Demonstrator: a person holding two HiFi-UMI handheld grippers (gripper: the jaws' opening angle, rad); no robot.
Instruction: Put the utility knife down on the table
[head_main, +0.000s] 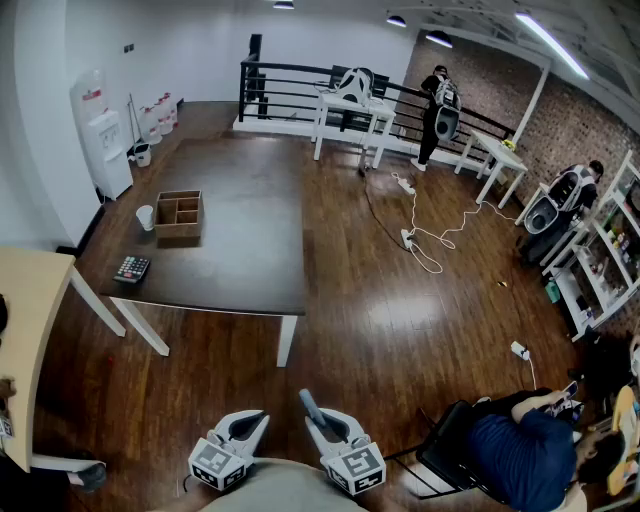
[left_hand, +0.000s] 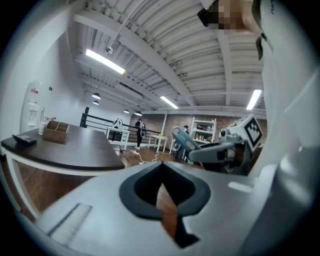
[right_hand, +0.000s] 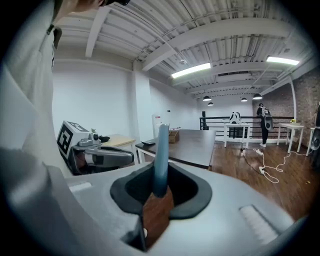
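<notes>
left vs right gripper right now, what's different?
The right gripper is clamped on the utility knife, whose handle sticks out forward; the left gripper holds nothing. The left gripper's jaws meet, while the right gripper's are kept apart by the utility knife. Both hang over the floor, well short of the table.
</notes>
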